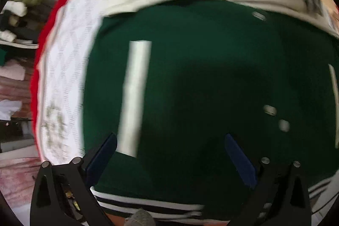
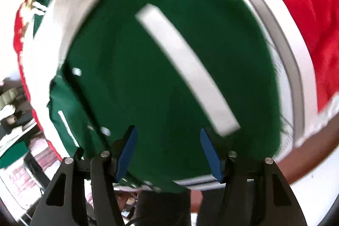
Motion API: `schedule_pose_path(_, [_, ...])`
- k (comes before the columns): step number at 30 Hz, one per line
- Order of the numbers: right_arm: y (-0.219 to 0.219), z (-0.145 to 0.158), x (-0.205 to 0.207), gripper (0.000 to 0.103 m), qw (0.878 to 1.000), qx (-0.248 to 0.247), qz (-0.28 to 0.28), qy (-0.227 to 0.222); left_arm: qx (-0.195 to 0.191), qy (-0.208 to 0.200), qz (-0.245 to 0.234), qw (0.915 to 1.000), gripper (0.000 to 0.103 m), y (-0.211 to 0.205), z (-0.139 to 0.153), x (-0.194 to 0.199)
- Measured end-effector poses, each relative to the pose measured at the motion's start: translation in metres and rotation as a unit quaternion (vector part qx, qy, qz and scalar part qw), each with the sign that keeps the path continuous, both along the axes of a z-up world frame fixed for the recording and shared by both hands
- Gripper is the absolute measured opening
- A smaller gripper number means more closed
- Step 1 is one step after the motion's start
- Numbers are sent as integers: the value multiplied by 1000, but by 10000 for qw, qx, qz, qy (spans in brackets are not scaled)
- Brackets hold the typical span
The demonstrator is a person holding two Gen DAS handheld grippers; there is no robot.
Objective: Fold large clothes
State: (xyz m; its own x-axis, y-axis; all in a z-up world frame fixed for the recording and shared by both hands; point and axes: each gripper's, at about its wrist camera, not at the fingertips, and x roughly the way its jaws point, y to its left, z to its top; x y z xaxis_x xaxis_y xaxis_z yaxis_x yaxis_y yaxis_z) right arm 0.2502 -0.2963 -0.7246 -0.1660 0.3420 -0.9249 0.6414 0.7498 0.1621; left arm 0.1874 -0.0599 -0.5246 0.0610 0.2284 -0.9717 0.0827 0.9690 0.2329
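1. The green jacket (image 1: pixel 201 82) lies spread flat on a white patterned cloth (image 1: pixel 63 82) with a red border (image 2: pixel 300 20).
2. The left gripper (image 1: pixel 171 154) hangs above it, jaws apart and empty.
3. The right gripper (image 2: pixel 168 149) is likewise parted, gripping nothing, near the striped hem (image 2: pixel 197 180).

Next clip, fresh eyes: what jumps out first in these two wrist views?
A dark green jacket with a white pocket stripe fills both views, lying on a white patterned cloth with a red border. The left gripper and right gripper hang above the green fabric with blue pads apart and nothing pinched. Both views are motion-blurred.
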Motion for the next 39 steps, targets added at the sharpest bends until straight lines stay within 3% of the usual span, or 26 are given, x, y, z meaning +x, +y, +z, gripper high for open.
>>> schedule_pose_path(1, [-16,-10,-16,54,9990,-215,-195,345,-18,28,-87,10000,103,-12,-4,-4])
schedule_pose_path(4, [-71,-34,-52,22,9928,-49,-1048,570,29,136,-413,9991,103,-45,-22,-17])
schedule_pose_path(5, [-78,-35,-54,22,9910,150,-1192,583,194,167,-562,9981,103,-56,-30,-21])
schedule_pose_path(9, [-77,-2,-18,28,9990,59,-403,183,492,32,-715,9962,103,-65,-38,-23])
schedule_pose_path(13, [-81,32,38,57,9975,-370,297,-525,583,61,-566,9967,103,-60,-57,-16])
schedule_pose_path(16, [-95,37,81,57,9901,-925,718,-775,444,15,-295,9986,103,-54,-65,-7])
schedule_pose_path(21, [-106,10,148,57,9733,-1525,1421,-965,31,-19,312,9995,103,-36,-67,2])
schedule_pose_path(22, [-105,6,155,49,9708,-1536,1534,-1020,-80,-41,421,9991,103,-32,-68,2])
schedule_pose_path(23, [-107,-1,162,30,9639,-1777,1677,-1058,-182,-25,504,9986,103,-28,-70,3])
schedule_pose_path(24, [-116,-8,164,31,9625,-1937,1630,-980,-292,12,562,9980,103,-24,-71,3])
schedule_pose_path(27, [-137,-19,165,31,9779,-1619,1046,-813,-329,52,558,9979,103,-21,-69,2])
schedule_pose_path(30, [-124,6,172,32,9715,-1891,1306,-581,-141,21,600,9981,103,-16,-58,6])
schedule_pose_path(32, [-118,27,172,38,9735,-1770,1193,-815,14,-275,642,9976,103,-10,-38,13])
schedule_pose_path(33, [-117,45,171,41,9761,-1526,988,-1189,56,-409,670,9969,103,-8,-30,17])
schedule_pose_path(35, [-123,65,171,75,9770,-1114,756,-1657,203,-832,819,9930,103,4,-8,33])
schedule_pose_path(36, [-121,69,177,83,9754,-833,636,-1941,284,-1038,910,9900,103,11,1,44])
schedule_pose_path(39, [-94,48,206,88,9725,-402,657,-2199,486,-1332,1050,9843,103,28,9,71])
